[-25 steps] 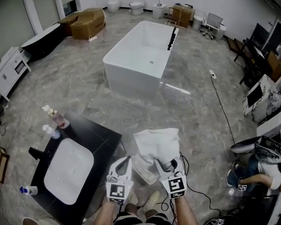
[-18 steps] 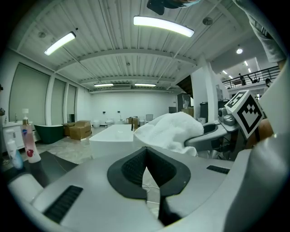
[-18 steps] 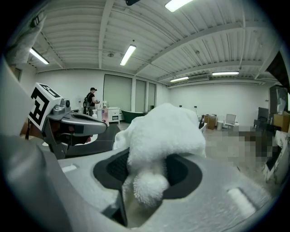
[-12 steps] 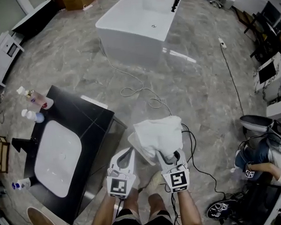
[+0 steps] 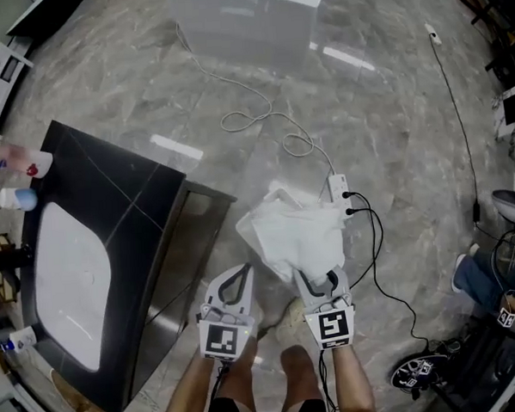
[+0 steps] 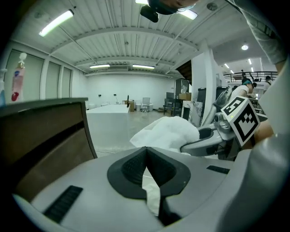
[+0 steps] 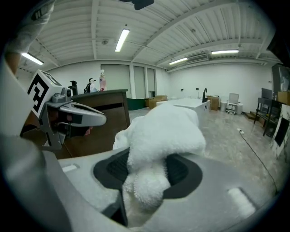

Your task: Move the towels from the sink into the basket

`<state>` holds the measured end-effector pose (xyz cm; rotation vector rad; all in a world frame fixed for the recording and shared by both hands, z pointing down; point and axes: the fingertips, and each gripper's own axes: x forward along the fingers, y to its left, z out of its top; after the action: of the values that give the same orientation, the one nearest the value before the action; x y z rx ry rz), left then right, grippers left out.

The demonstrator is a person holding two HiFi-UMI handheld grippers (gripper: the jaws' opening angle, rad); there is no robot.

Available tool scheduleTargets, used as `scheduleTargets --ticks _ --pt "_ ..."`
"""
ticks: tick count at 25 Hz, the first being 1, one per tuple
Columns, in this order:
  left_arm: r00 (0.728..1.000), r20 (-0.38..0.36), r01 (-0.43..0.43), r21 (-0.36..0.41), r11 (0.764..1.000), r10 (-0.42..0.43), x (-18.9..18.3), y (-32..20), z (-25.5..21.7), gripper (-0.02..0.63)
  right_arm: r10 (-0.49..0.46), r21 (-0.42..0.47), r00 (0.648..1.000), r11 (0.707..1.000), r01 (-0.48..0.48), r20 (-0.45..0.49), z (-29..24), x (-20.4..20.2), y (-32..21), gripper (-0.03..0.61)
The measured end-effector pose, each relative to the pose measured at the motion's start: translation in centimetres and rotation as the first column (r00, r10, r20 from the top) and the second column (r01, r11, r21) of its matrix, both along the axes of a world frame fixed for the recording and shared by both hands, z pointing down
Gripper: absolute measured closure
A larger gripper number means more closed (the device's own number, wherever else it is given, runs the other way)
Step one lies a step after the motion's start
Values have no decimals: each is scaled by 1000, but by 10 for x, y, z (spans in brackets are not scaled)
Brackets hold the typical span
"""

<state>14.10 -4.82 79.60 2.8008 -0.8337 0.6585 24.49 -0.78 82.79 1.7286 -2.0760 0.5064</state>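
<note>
A white towel [image 5: 293, 233] hangs bunched from my right gripper [image 5: 318, 282], which is shut on it low over the grey floor, right of the vanity. In the right gripper view the towel [image 7: 163, 131] fills the jaws and spills over the pads. My left gripper [image 5: 235, 278] hovers just left of it, jaws together at the tips, with no towel in them. The left gripper view shows the towel [image 6: 170, 133] ahead to the right, held by the right gripper [image 6: 204, 136]. The white sink [image 5: 68, 280] sits in the black vanity [image 5: 128, 208] at left. I cannot make out the basket; the towel covers that spot.
A power strip [image 5: 338, 188] with black leads lies just beyond the towel, and a white cable [image 5: 261, 114] loops toward the bathtub [image 5: 247, 12]. Bottles [image 5: 14, 162] stand on the vanity's far end. A seated person [image 5: 498, 287] is at right. My feet [image 5: 293, 315] are under the grippers.
Both grippers have dropped together toward the floor with the towel still in the right one. The head view has tipped down and closer; the bathtub has slid to the top edge.
</note>
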Motion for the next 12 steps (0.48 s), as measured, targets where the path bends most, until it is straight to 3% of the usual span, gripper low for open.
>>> scheduleTargets --ticks 4,12 --pt "998 -1 57 -98 994 -58 1 7 54 604 3 -31 1000 1000 -2 24 65 1 8 385" --pt "997 55 52 -130 990 -46 -2 12 162 604 -7 -94 999 996 10 31 194 7 16 385"
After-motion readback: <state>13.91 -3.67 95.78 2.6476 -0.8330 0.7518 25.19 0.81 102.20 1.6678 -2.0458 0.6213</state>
